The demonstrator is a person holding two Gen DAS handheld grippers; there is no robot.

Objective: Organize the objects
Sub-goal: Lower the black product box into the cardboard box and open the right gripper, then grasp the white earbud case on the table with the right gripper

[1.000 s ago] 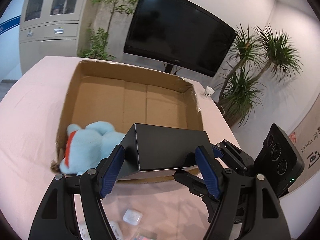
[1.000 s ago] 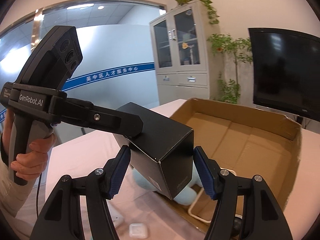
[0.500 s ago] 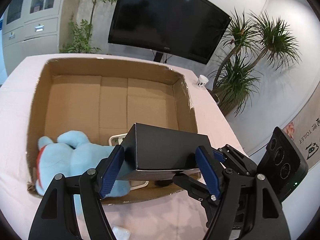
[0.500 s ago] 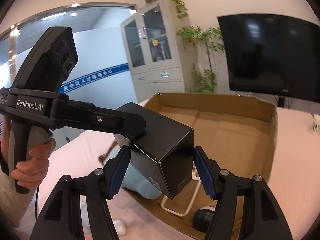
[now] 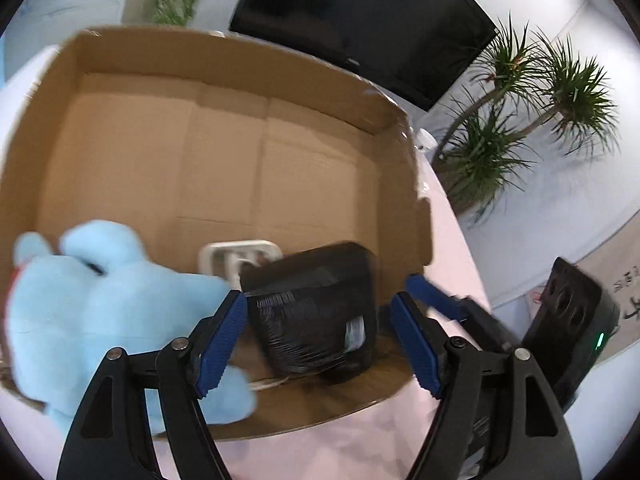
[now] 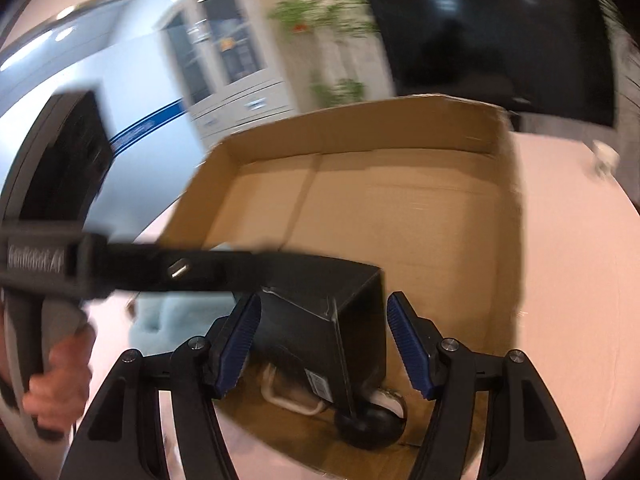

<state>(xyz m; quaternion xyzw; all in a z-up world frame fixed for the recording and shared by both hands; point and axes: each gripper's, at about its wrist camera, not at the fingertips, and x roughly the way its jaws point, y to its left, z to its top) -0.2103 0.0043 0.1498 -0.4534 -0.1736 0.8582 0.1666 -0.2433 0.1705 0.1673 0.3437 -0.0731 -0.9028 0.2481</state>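
Observation:
A black rectangular box [image 5: 316, 312] sits tilted inside the open cardboard box [image 5: 224, 52], near its front wall. It also shows in the right wrist view [image 6: 324, 320], resting on a white frame [image 6: 292, 400] and a black round object [image 6: 368, 426]. My left gripper [image 5: 318, 340] is open, its blue pads apart from the black box's sides. My right gripper [image 6: 324, 342] is open around the box's corner without touching. A light blue plush toy [image 5: 92, 312] lies in the carton's left front corner.
The carton [image 6: 400, 200] stands on a pink table [image 5: 448, 216]. A TV [image 5: 360, 16] and potted palms [image 5: 520, 120] stand behind. A white cabinet [image 6: 236, 72] is at the back left. The frames are motion-blurred.
Both grippers carried the black box forward over the carton's front wall and let go. The box now rests tilted inside the carton, and both pairs of fingers stand wider than it.

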